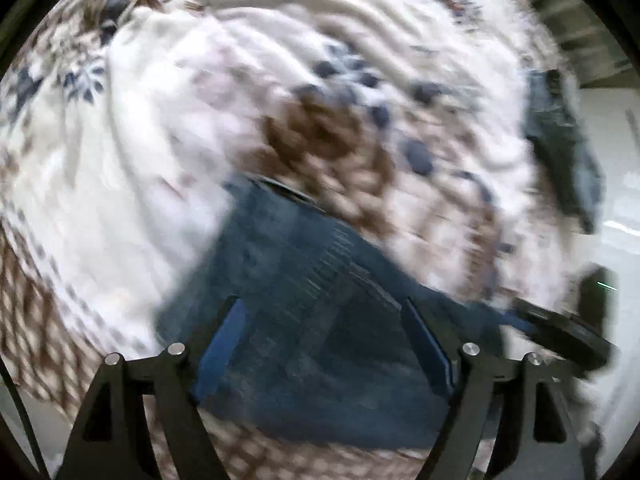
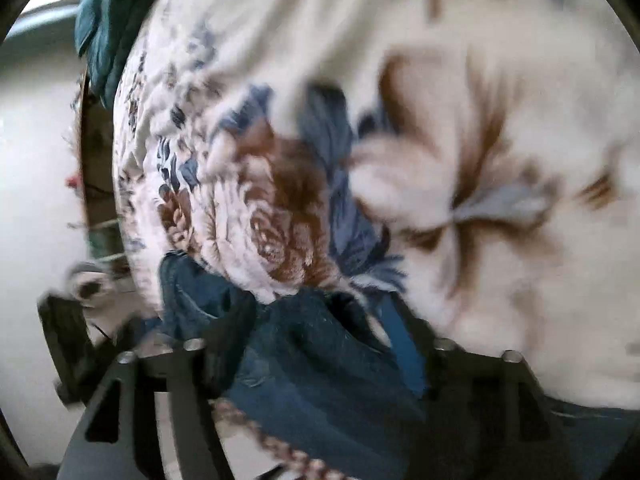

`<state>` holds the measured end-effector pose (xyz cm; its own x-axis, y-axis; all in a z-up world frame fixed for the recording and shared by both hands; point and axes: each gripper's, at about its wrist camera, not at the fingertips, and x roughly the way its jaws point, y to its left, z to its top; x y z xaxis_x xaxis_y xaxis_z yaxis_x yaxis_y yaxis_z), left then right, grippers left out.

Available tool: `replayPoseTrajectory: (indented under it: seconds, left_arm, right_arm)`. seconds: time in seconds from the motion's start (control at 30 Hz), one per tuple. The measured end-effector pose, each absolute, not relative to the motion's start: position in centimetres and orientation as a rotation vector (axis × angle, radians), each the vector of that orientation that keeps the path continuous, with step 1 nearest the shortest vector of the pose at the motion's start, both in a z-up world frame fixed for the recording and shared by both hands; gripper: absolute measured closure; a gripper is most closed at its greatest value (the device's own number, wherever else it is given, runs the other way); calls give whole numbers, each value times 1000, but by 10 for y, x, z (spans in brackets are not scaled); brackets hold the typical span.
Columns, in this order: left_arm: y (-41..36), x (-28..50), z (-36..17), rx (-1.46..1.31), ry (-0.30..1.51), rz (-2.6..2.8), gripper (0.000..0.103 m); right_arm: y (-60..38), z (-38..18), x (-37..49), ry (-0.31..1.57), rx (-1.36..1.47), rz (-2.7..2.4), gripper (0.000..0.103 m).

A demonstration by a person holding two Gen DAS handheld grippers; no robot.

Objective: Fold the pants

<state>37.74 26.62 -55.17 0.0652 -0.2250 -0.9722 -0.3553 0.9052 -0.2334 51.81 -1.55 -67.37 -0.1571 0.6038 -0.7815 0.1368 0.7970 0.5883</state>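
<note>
Both views are motion-blurred over a bed covered by a cream blanket printed with brown and blue flowers; pale floor shows beside it. The left gripper hovers spread apart over dark blue pants lying on the blanket. The right gripper has bunched denim between its fingers, though blur hides whether it clamps.

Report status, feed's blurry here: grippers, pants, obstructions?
Left gripper open over the jeans. Right gripper has denim bunched between its fingers; grip unclear. Jeans lie on floral blanket. Second dark garment at blanket edge.
</note>
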Motion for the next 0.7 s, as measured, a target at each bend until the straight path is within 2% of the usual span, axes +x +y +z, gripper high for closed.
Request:
replayPoseTrajectory:
  seconds: [0.13, 0.23, 0.3, 0.33, 0.47, 0.5, 0.53, 0.57, 0.6, 0.7]
  left_arm:
    - [270, 385, -597, -455, 1622, 72, 24]
    - [264, 381, -600, -337, 1625, 84, 27]
    - [267, 374, -598, -254, 1622, 102, 24]
    - [271, 368, -599, -237, 1624, 110, 17]
    - [279, 356, -598, -272, 1646, 144, 16]
    - [277, 356, -598, -255, 1645, 146, 16]
    - [274, 356, -597, -238, 1643, 148, 16]
    - [273, 355, -599, -246, 1645, 150, 16]
    - [274, 356, -600, -269, 1647, 152, 16]
    - [276, 356, -602, -296, 1650, 151, 14]
  right_arm:
    - [-18, -638, 506, 1623, 570, 376, 34]
    - [-45, -632, 496, 1605, 577, 334, 34]
    - [-56, -638, 489, 1602, 568, 316, 34]
    - [-56, -642, 487, 1610, 578, 319, 34]
    - [-40, -665, 493, 1651, 570, 369, 34]
    - [-32, -672, 494, 1670, 560, 404, 42]
    - [-22, -683, 496, 1712, 568, 466, 54]
    - [-14, -692, 497, 1745, 567, 492, 84]
    - [-9, -699, 498, 1763, 560, 504, 96]
    - [-16, -703, 505, 1732, 534, 458, 99]
